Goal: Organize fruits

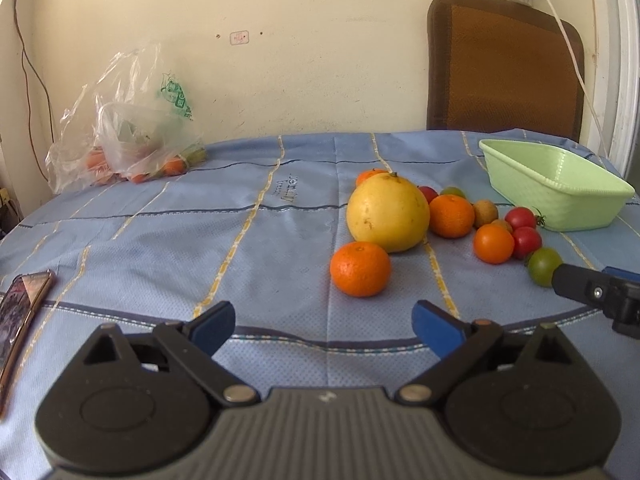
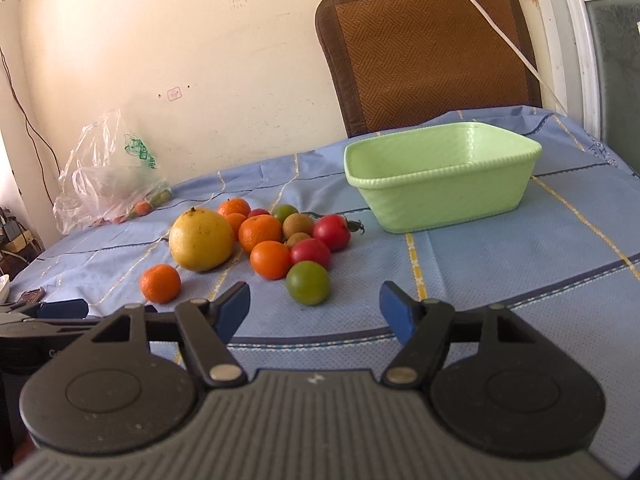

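A pile of fruit lies on the blue tablecloth: a big yellow grapefruit (image 1: 387,211) (image 2: 201,239), several oranges, red tomatoes (image 2: 331,231), a green tomato (image 2: 307,282) (image 1: 544,265) and small brown fruits. One orange (image 1: 360,268) (image 2: 161,283) lies apart at the front. An empty light green basket (image 2: 440,178) (image 1: 560,196) stands to the right of the pile. My left gripper (image 1: 323,326) is open and empty, near the table's front edge, short of the lone orange. My right gripper (image 2: 315,307) is open and empty, just short of the green tomato.
A clear plastic bag (image 1: 132,136) with produce lies at the back left. A phone (image 1: 20,320) lies at the left front edge. A brown chair back (image 2: 424,48) stands behind the table against the wall, with a white cable (image 2: 500,36) hanging across it.
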`<control>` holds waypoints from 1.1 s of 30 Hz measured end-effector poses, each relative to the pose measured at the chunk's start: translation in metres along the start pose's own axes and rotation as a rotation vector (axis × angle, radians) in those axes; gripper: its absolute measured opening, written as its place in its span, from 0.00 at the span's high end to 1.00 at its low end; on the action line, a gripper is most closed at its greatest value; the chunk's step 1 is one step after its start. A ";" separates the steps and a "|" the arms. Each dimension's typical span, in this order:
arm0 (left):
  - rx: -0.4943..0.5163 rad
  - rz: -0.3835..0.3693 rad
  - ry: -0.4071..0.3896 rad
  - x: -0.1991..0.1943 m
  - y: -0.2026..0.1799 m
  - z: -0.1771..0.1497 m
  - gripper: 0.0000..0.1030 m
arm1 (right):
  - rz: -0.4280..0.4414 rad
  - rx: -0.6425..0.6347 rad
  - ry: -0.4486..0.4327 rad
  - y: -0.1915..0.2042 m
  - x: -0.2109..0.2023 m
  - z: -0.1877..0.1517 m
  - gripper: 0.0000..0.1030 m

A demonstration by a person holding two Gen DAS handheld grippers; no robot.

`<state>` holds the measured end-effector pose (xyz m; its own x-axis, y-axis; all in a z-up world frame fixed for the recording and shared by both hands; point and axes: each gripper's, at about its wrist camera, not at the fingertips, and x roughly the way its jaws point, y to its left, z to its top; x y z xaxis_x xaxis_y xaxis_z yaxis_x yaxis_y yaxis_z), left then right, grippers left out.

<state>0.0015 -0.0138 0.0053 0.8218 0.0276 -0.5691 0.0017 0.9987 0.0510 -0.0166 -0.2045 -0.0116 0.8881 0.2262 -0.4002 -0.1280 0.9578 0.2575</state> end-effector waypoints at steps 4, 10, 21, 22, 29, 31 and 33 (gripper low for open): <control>-0.012 0.000 0.007 0.001 0.003 0.000 0.05 | 0.001 -0.011 -0.002 0.001 -0.001 0.000 0.29; -0.011 0.003 -0.001 -0.001 0.004 -0.001 0.05 | -0.005 -0.021 -0.005 0.002 -0.001 0.000 0.29; -0.019 0.003 0.008 -0.001 0.006 -0.001 0.05 | -0.017 -0.028 0.001 0.003 -0.001 -0.001 0.29; -0.020 0.003 0.011 -0.001 0.006 -0.001 0.05 | -0.018 -0.028 0.002 0.003 -0.001 -0.001 0.29; -0.025 0.006 0.020 0.001 0.008 -0.001 0.05 | -0.018 -0.027 0.004 0.003 0.000 -0.001 0.29; -0.024 0.008 0.019 0.001 0.007 -0.001 0.05 | -0.017 -0.027 0.006 0.003 0.000 -0.001 0.29; -0.024 0.008 0.019 0.001 0.007 -0.001 0.05 | -0.017 -0.026 0.006 0.003 0.000 -0.001 0.29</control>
<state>0.0013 -0.0064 0.0042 0.8105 0.0363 -0.5846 -0.0188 0.9992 0.0359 -0.0179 -0.2019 -0.0119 0.8873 0.2109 -0.4101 -0.1242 0.9658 0.2278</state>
